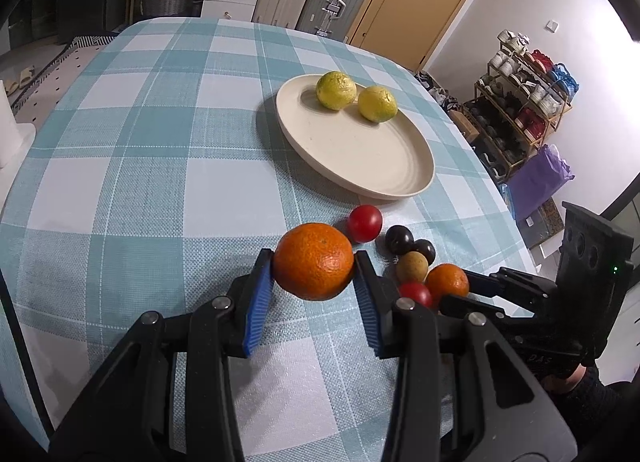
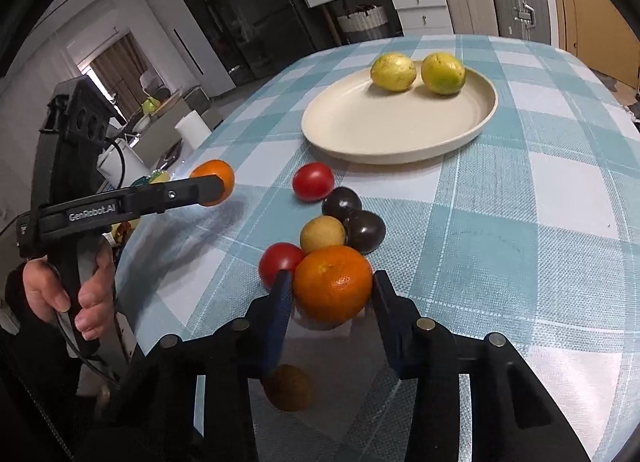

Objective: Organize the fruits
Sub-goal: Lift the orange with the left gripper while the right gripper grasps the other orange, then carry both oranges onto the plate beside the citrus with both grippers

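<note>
Two tools, each closed on a round orange mandarin.

"GenRobot.AI" reads at left on the left tool [image 2: 218,187], gripping its mandarin [image 1: 313,260] at lower centre. The right tool [image 2: 332,292] clamps the other mandarin [image 2: 333,283]. Farther, upper centre on the checked surface [image 1: 140,165], a cream round plate [image 2: 360,133] holds two yellow-green citrus fruits [image 2: 393,71].

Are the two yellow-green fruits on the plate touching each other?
Apart. The right wrist view shows a clear strip of plate between the left yellow-green fruit and the right yellow-green fruit; the left wrist view overlaps them only by its angle.
</note>
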The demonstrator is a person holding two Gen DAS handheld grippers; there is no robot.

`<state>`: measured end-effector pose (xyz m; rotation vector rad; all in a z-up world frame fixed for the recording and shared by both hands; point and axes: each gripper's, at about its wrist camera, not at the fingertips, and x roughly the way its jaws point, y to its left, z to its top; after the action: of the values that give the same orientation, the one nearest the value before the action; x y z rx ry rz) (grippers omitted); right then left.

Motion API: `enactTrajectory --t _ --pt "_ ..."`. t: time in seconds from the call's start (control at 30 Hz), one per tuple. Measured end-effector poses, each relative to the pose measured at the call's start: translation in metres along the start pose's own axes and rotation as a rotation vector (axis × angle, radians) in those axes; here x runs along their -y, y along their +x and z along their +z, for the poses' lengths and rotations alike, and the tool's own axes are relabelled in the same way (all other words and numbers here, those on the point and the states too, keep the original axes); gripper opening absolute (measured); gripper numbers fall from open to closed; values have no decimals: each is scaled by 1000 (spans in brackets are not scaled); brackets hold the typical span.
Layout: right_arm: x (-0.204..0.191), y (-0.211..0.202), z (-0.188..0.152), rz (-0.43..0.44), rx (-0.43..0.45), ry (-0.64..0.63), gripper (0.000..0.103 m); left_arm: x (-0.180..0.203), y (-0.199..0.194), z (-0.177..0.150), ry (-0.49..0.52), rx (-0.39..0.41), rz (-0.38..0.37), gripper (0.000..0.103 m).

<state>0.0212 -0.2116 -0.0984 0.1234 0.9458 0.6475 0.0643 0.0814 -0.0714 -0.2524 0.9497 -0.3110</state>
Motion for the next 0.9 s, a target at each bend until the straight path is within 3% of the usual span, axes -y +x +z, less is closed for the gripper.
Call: enactTrajectory --t 0.53,0.9 --pt "22 -31 43 55 128 55 41 7 4 38 -4 25 -27 37" --pt "33 -15 98 67 171 60 41 12 31 91 -15 41 -41 37"
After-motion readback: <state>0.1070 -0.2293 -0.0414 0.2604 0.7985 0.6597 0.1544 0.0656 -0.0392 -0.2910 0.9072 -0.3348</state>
